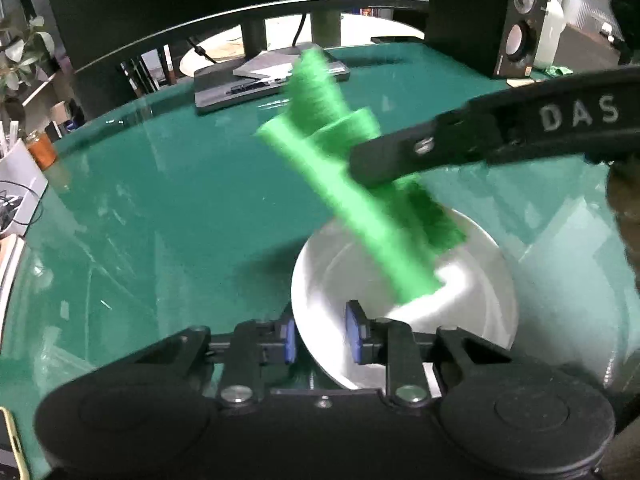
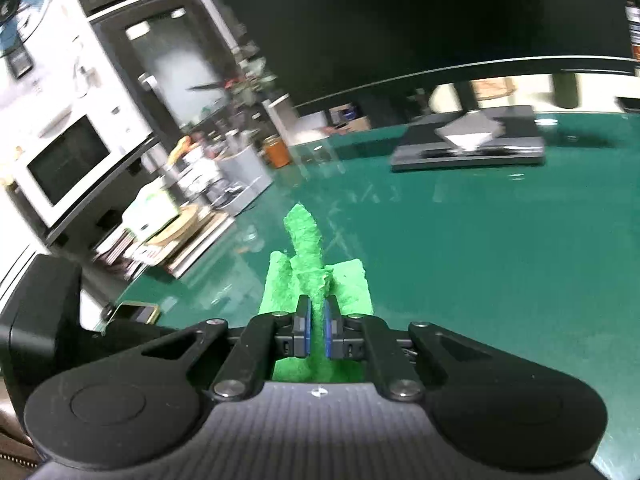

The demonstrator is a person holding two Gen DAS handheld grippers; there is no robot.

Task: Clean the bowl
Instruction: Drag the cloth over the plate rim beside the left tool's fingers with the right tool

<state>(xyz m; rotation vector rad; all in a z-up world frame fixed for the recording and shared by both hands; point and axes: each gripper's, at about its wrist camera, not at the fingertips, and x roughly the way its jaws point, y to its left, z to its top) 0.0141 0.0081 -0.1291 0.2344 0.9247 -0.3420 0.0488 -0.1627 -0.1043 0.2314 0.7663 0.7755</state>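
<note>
The bench point(image 1: 168, 208) has a shiny dark green top. A big black screen point(image 2: 400, 20) stands at the far side, with a flat grey box point(image 1: 248, 84) under it. A black speaker point(image 1: 516, 20) stands at about 1 o'clock in the left view. In the right view, a white oven point(image 2: 68, 164) and a crowded shelf of small things point(image 2: 208, 176) fill the side from 9 to 10 o'clock.

The white bowl point(image 1: 472, 280) sits on the bench right in front of the left tool point(image 1: 320, 336). Its near rim goes between the two blue pads point(image 1: 354, 332). One pad is inside the bowl and one is outside. The pads are close together around the rim, but I cannot tell if they press on it.

The right tool point(image 2: 316, 332) comes in from 3 o'clock in the left view. It is pressed together on a bright green cloth point(image 2: 308, 256). The cloth looks blurry. Its low end reaches down into the bowl, at about 12 o'clock from the left tool.
</note>
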